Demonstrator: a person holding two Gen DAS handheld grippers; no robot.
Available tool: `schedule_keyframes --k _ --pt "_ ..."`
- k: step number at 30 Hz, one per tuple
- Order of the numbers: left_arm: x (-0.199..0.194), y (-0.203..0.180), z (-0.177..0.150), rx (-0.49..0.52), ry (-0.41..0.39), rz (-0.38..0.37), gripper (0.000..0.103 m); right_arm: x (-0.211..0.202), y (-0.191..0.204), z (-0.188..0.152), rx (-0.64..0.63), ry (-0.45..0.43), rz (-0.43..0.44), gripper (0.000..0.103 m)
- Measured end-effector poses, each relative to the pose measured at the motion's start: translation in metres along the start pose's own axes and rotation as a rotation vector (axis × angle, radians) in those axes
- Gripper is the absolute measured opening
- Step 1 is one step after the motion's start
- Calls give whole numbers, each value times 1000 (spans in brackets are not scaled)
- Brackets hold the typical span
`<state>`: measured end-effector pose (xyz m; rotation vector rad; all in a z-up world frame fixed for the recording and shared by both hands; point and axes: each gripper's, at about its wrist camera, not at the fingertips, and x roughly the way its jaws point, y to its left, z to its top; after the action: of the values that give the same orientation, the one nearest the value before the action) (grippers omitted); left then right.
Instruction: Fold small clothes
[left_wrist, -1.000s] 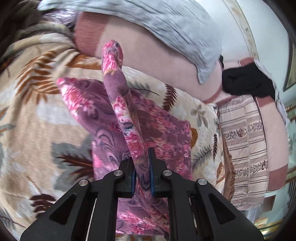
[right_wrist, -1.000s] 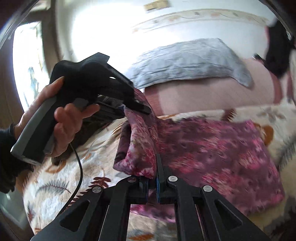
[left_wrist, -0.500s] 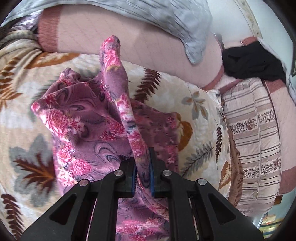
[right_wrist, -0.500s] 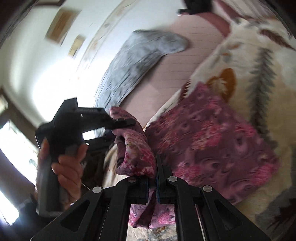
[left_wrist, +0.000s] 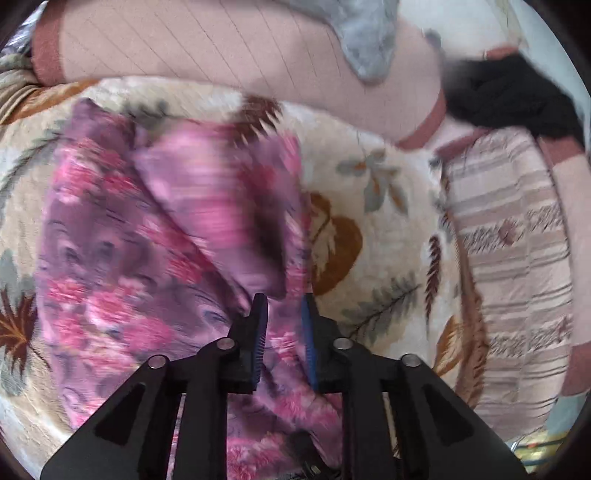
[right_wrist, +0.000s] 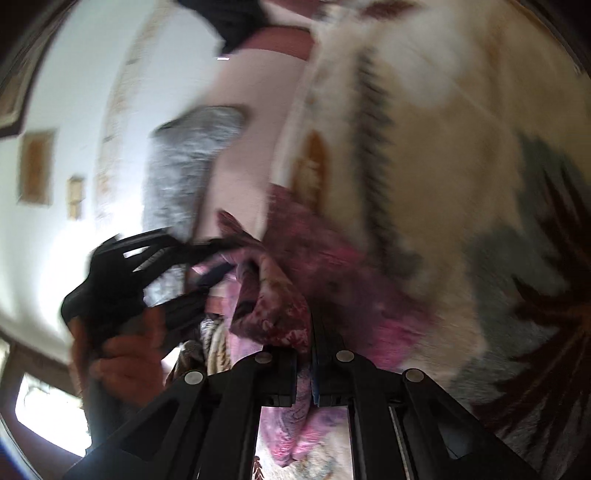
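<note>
Our left tool (left_wrist: 282, 317) has just been opening around the floral garment (left_wrist: 147, 240) while right tool (right_wrist: 304, 363) clamps it; uneven release may skew our fold.

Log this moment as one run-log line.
task: fold | left gripper: jaws just opening, cloth between them | right gripper: shut on cloth | cloth: on blanket

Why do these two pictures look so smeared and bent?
Left wrist view: the pink floral fleece garment is streaked with motion blur; fisheye curves the edges. Right wrist view: everything smears, the white wall glares, only the right tongs stay sharp.
</note>
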<state>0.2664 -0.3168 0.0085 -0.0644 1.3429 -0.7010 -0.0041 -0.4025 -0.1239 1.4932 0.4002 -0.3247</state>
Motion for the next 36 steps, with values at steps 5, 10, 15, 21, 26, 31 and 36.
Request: schedule_keyframes --k 5,10,15,21,26,31,36 --pt "-47 54 4 -72 -120 55 36 -9 5 -4 -11 -35 -97 12" --pt "-60 120 -11 -159 -103 71 36 -59 44 15 -135 -320 -31 33" --pt "-47 144 -29 -173 -61 24 36 4 108 71 -396 -155 -32 51" --pt "-45 145 -44 -132 -68 -4 36 135 125 98 -522 173 -203 51" --pt "-53 141 -43 -62 -101 41 40 156 132 84 -729 241 -276 6" --pt "-42 135 -42 3 -138 118 53 120 118 95 -612 90 -177 5" --pt "-35 127 -47 17 -123 165 53 119 94 96 -566 155 -238 13"
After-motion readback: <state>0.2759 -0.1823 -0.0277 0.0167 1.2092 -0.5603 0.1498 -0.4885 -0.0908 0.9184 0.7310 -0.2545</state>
